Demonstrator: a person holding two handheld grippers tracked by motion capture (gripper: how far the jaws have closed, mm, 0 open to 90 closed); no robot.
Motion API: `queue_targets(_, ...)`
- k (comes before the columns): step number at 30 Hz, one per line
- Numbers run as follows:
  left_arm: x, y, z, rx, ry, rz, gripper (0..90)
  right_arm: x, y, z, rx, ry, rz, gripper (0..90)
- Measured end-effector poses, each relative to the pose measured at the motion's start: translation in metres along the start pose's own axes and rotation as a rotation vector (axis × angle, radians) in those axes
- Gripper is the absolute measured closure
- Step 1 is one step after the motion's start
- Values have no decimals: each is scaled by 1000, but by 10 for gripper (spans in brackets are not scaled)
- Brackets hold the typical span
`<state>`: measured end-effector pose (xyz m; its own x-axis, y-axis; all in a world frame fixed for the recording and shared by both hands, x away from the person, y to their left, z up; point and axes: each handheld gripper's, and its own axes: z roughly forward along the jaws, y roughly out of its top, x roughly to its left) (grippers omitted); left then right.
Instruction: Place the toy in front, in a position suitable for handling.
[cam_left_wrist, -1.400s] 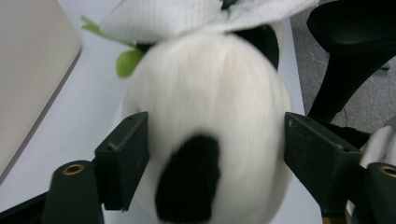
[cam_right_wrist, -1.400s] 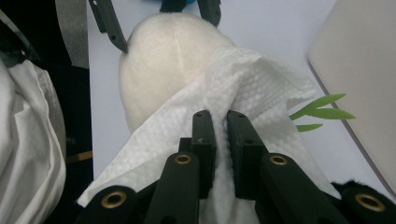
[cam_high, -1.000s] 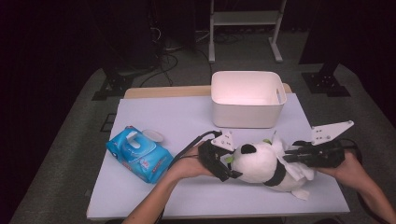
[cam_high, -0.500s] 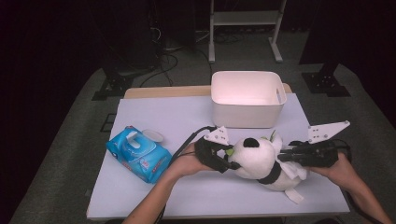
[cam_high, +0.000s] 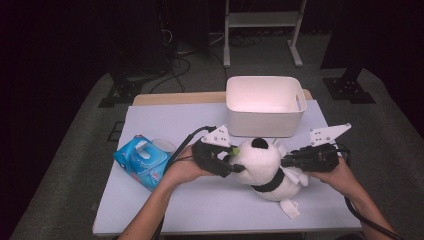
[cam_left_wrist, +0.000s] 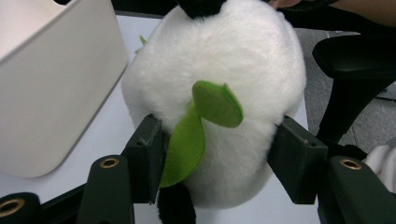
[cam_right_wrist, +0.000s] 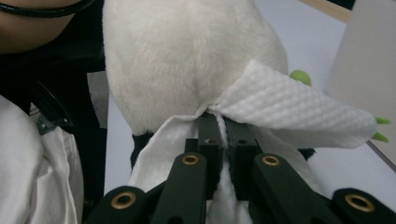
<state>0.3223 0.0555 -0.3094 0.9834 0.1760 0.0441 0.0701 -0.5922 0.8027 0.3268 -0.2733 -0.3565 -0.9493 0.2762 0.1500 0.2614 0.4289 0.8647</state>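
While left fingers (cam_left_wrist: 217, 172) clamp one panda (cam_high: 262, 165), right fingers (cam_right_wrist: 223, 140) pinch one white wipe (cam_right_wrist: 289, 105) shut.

Both forearms come in from the near edge of the high view and angle toward each other. The left hand (cam_high: 182, 170) holds the left gripper (cam_high: 231, 161) level, pointing right; its jaws stand partway apart with both pads pressed into the sides of the plush panda (cam_high: 262, 167). The right hand (cam_high: 335, 174) holds the right gripper (cam_high: 284, 162) level, pointing left, its jaws clamped together on a white wipe (cam_right_wrist: 280, 105) against the panda's back.
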Motion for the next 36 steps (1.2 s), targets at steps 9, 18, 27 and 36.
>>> queue_targets(9, -2, 9, 3, 28, -4, 25, 384, 0, -4, -11, 7, 0, 14, 872)
queue_targets(18, -6, 27, 12, 59, -8, 55, 381, 9, 5, -33, 31, -24, -18, 871)
queue_targets(27, -9, 43, 25, 75, -24, 84, 381, 23, 41, -46, 45, -29, -99, 871)
queue_targets(36, -10, 52, 35, 93, -22, 97, 365, 29, 66, -39, 133, -51, -169, 870)
